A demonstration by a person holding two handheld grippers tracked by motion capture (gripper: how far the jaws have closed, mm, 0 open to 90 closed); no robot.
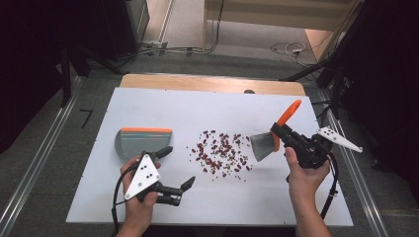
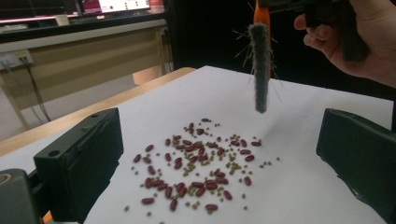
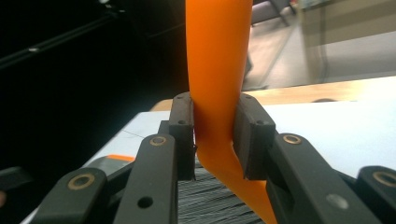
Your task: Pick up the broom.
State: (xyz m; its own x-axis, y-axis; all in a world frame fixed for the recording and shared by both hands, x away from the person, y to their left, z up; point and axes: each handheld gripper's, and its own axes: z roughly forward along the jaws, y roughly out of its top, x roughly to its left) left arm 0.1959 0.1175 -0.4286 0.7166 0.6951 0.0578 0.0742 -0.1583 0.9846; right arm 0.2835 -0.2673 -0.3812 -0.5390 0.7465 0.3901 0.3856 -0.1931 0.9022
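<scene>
On the white table [image 1: 207, 197] a grey dustpan [image 1: 141, 142] lies left, unheld; beans [image 1: 220, 151] scattered mid-table. Right gripper [image 1: 274, 134] clamps the orange brush [image 1: 269, 139] handle, bristles just right of the pile. Left gripper [image 1: 176, 167] spread wide, empty. Best: grab dustpan first, sweep leftward with low, short strokes.

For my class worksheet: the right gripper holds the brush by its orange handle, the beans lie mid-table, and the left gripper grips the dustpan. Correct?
Not quite. The high view shows the left gripper open, holding nothing; the dustpan lies on the table beside it. The right gripper does clamp the brush, beans mid-table.
</scene>
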